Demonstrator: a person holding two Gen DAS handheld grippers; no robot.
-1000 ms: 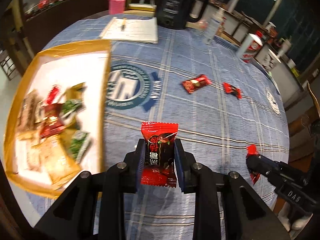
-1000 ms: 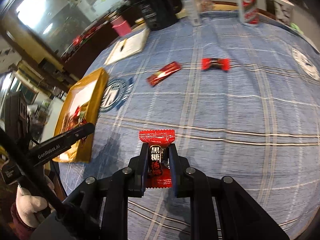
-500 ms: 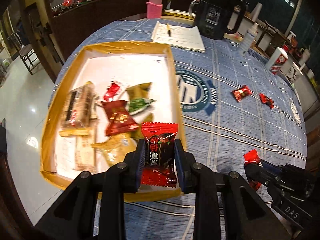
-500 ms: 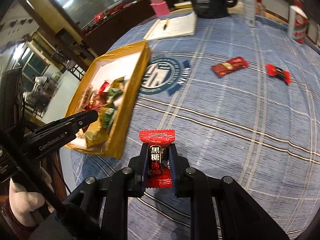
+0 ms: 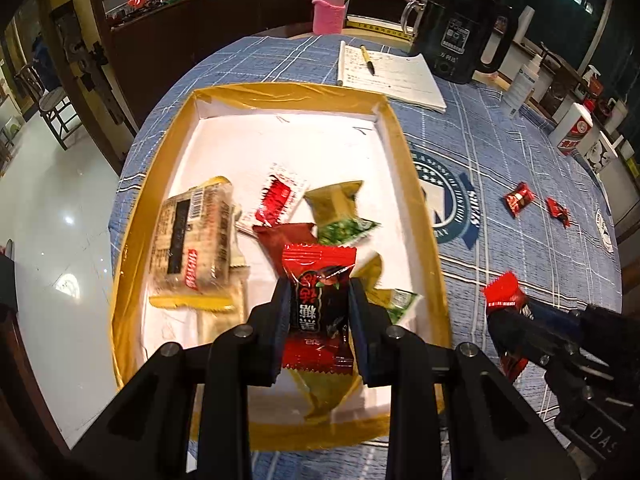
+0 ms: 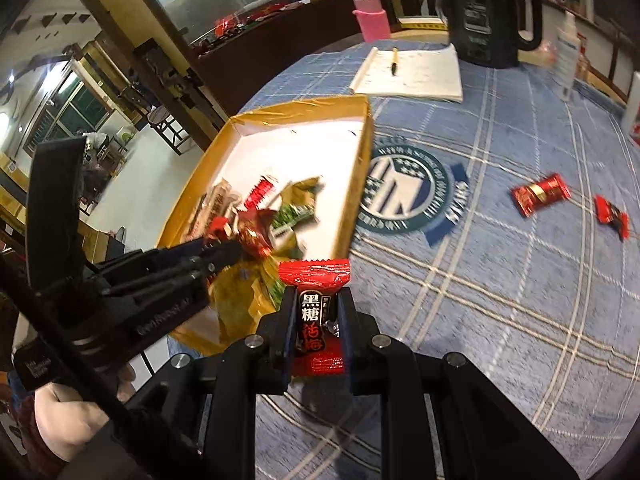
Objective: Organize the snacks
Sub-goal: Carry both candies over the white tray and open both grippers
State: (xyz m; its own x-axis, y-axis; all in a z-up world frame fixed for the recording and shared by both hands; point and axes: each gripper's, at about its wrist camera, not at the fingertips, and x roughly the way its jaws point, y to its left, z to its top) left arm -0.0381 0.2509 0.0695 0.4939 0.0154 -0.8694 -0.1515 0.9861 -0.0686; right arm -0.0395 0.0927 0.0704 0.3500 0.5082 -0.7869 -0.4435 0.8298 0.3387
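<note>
My left gripper (image 5: 318,312) is shut on a red and black candy (image 5: 318,280) and holds it over the near part of a gold-rimmed white tray (image 5: 416,216). The tray holds several snack packets (image 5: 192,236). My right gripper (image 6: 314,316) is shut on a second red and black candy (image 6: 314,280), above the tablecloth beside the tray's right rim (image 6: 358,184). The right gripper shows in the left wrist view (image 5: 506,304); the left gripper shows in the right wrist view (image 6: 224,248). Two loose red candies (image 6: 540,194) (image 6: 610,212) lie on the cloth at right.
A notepad with a pen (image 5: 388,74), a black kettle (image 5: 456,44), a pink bottle (image 5: 329,12), a white spray bottle (image 5: 522,86) and a red and white can (image 5: 570,134) stand at the table's far side. The table's left edge drops to the floor.
The left gripper has swung left with its candy, from over the cloth to over the tray. The right gripper has followed leftward with its candy, up to the tray's right rim.
</note>
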